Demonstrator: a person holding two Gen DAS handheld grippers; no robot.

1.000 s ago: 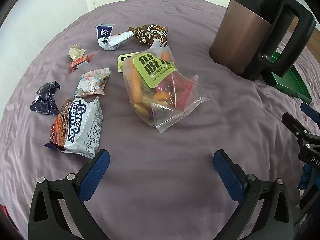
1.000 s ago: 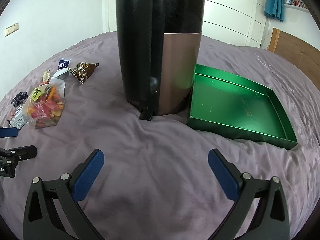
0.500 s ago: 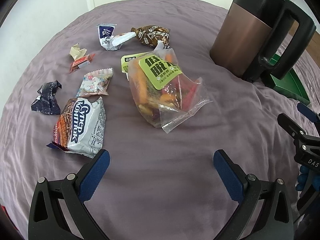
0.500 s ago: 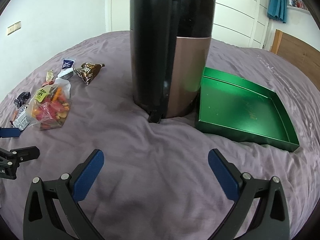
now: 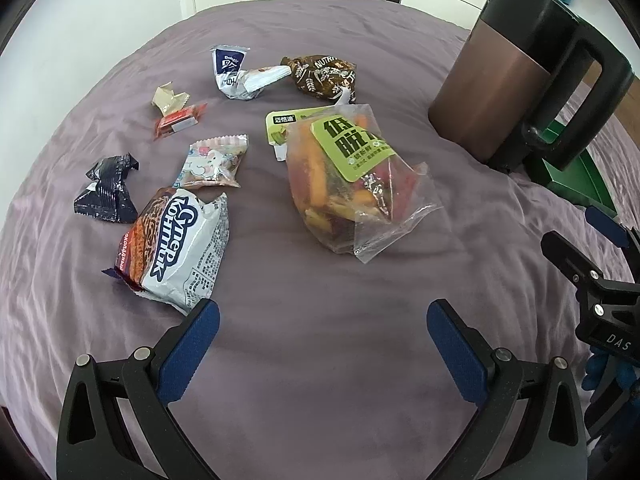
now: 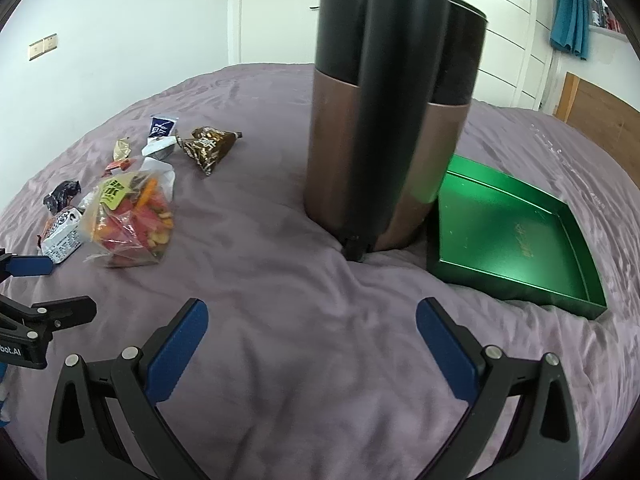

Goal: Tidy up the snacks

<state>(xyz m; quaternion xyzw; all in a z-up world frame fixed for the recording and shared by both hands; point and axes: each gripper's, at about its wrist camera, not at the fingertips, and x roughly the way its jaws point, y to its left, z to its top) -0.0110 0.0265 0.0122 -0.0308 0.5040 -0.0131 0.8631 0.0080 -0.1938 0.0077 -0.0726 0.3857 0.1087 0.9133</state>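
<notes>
Several snack packets lie on a purple bedspread [image 5: 320,360]. A clear bag of mixed snacks with a green label [image 5: 352,176] lies in the middle, also in the right wrist view [image 6: 132,220]. A white and orange packet [image 5: 176,248] lies just beyond my left gripper's left finger. A pink packet [image 5: 214,162], a black wrapper [image 5: 106,196], a small red packet [image 5: 178,122], a white and blue packet [image 5: 236,74] and a brown packet [image 5: 324,76] lie farther back. My left gripper [image 5: 322,328] is open and empty. My right gripper [image 6: 312,328] is open and empty, facing the kettle.
A tall copper and black kettle [image 6: 384,128] stands on the bed, also in the left wrist view [image 5: 516,80]. An empty green tray [image 6: 508,236] lies right of it. White walls and wardrobe doors [image 6: 512,20] stand behind the bed.
Both grippers have shifted left. The snacks have slid right in the left wrist view, and the kettle and tray have slid right in the right wrist view. Nothing was grasped.
</notes>
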